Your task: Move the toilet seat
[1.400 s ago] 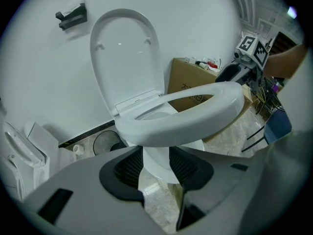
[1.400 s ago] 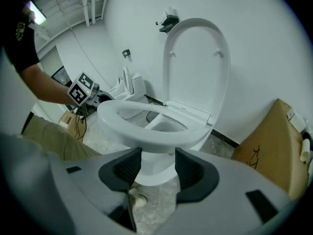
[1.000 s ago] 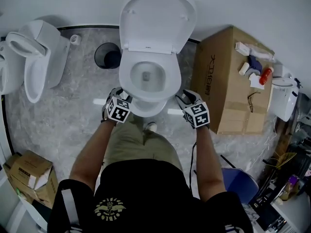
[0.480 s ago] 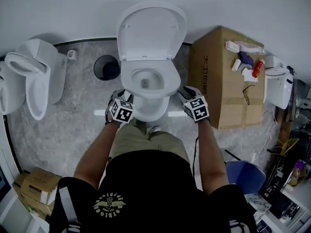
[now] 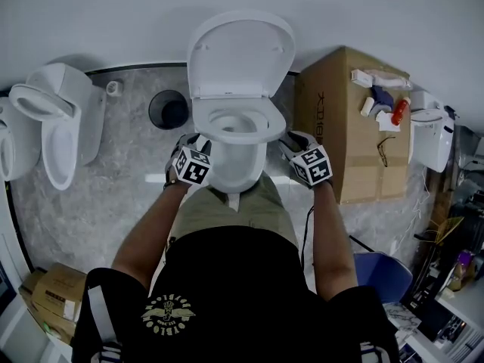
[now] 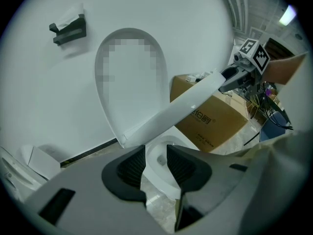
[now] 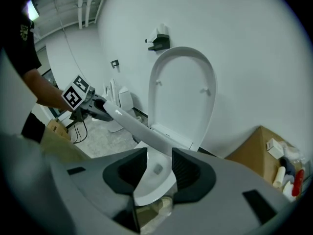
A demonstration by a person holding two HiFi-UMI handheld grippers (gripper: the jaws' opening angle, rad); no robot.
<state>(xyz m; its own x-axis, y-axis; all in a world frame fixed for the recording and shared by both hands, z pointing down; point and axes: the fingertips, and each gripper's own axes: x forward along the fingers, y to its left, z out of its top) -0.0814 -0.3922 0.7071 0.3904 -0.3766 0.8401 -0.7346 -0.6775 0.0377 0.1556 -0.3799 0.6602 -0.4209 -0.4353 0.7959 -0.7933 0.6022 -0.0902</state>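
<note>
**Toilet seat [image 5: 276, 121] half-raised, pinched at both sides**

A grey marbled floor [image 5: 113, 195] meets a plain white wall [image 5: 91, 13]. The toilet [image 5: 238, 169] stands at the upper centre of the head view with its lid [image 5: 240, 51] upright against the wall. A second toilet [image 5: 60, 119] stands at the left edge and a round black bin [image 5: 168, 108] sits between the two. A large cardboard box [image 5: 355, 134] stands to the right with small bottles [image 5: 399, 112] on top. A dark paper holder [image 6: 68, 28] hangs on the wall at the upper left of the left gripper view.

Two bare forearms run up from the bottom of the head view, one to each side of the bowl, and both tools point forward and down. The left claw [image 5: 198, 144] sits at the bowl's left flank and the right claw [image 5: 287, 142] at its right flank, level with each other.

The seat is tilted clear of the bowl's rim and hinged at the foot of the lid. In each gripper view it shows as a white bar slanting up from the hinge to the opposite claw, whose tips grip its edge. Both claws' jaws have just been closing. They stand about half apart, each clamped on its own side of the seat's rim, with the bowl showing through the gap.
</note>
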